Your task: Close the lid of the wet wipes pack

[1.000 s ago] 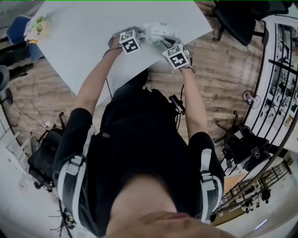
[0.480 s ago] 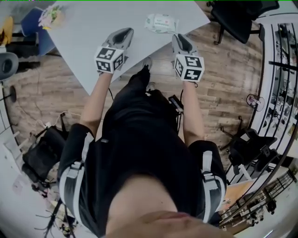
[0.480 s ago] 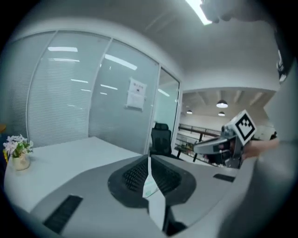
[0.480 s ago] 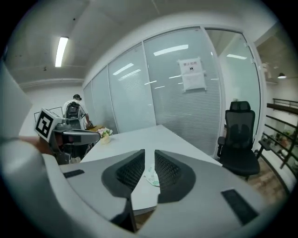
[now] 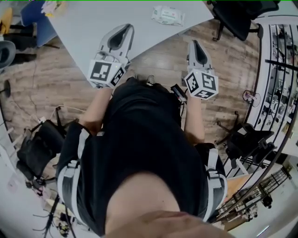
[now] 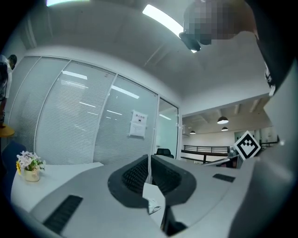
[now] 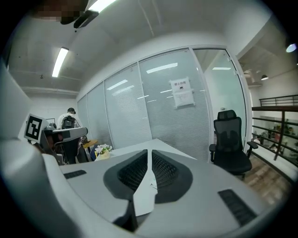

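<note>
The wet wipes pack [image 5: 168, 15], white and green, lies flat on the grey table [image 5: 88, 28] near its far right corner, with nothing touching it. Whether its lid is down is too small to tell. Both grippers are held up in the air well short of the pack, over the table's near edge and the floor. My left gripper [image 5: 122, 31] [image 6: 149, 158] is shut and empty. On my right gripper [image 5: 194, 45] [image 7: 148, 152] the jaws are closing, down to a thin slit, with nothing between them. Neither gripper view shows the pack.
A small flower pot [image 5: 53, 7] [image 6: 30, 167] [image 7: 103, 151] stands at the table's far left. A black office chair [image 5: 237, 18] [image 7: 230, 144] is past the right corner, a blue chair [image 5: 32, 14] at the left. Glass walls with blinds [image 6: 93, 125] lie ahead.
Both grippers left the pack, drew back toward the person and rose. The pack stays on the table. The camera view shifted, so the table sits further up the frame.
</note>
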Demonstrator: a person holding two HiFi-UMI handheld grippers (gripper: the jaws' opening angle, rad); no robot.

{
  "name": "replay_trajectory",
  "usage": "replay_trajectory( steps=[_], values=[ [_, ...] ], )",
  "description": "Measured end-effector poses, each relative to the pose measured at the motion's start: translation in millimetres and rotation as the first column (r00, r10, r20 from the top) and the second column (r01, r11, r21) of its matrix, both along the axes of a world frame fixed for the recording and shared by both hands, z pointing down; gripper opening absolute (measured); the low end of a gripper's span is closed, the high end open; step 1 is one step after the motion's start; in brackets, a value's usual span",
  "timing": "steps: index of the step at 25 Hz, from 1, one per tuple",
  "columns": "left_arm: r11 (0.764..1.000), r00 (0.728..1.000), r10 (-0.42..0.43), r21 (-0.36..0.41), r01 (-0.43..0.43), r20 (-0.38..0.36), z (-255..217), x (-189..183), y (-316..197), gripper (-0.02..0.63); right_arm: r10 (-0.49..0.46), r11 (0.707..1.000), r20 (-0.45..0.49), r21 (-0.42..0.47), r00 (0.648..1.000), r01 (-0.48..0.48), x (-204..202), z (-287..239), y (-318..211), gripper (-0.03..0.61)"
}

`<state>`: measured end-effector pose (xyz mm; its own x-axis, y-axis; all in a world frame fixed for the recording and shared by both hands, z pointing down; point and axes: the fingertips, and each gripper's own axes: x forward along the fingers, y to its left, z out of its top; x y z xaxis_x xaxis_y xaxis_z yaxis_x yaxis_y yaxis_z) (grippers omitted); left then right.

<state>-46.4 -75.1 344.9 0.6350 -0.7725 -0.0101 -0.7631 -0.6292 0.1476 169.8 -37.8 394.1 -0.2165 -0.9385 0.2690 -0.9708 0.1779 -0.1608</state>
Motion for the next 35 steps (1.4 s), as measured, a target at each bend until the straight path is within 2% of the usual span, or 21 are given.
replay_trajectory(
  steps=[6,16,35],
  values=[
    [0.998,1.0,0.028,0.049,-0.029,0.006,-14.2,-9.5,15.7,0.038,0.015,1.0,0.007,0.012,1.0,-0.015,-20.0,-11.3,23.2,0.044],
    [0.999,0.999,0.037,0.03,-0.036,-0.019,-9.6,-31.5,26.3,0.039,0.053,0.998,0.02,0.039,0.998,-0.054,-41.9,-17.8,39.4,0.032],
    [0.998,0.998,0.062,0.029,-0.061,-0.033,-8.0,-34.7,39.6,0.038,0.053,0.998,-0.005,0.038,0.999,-0.053,-54.0,-17.0,51.2,0.021]
  ],
)
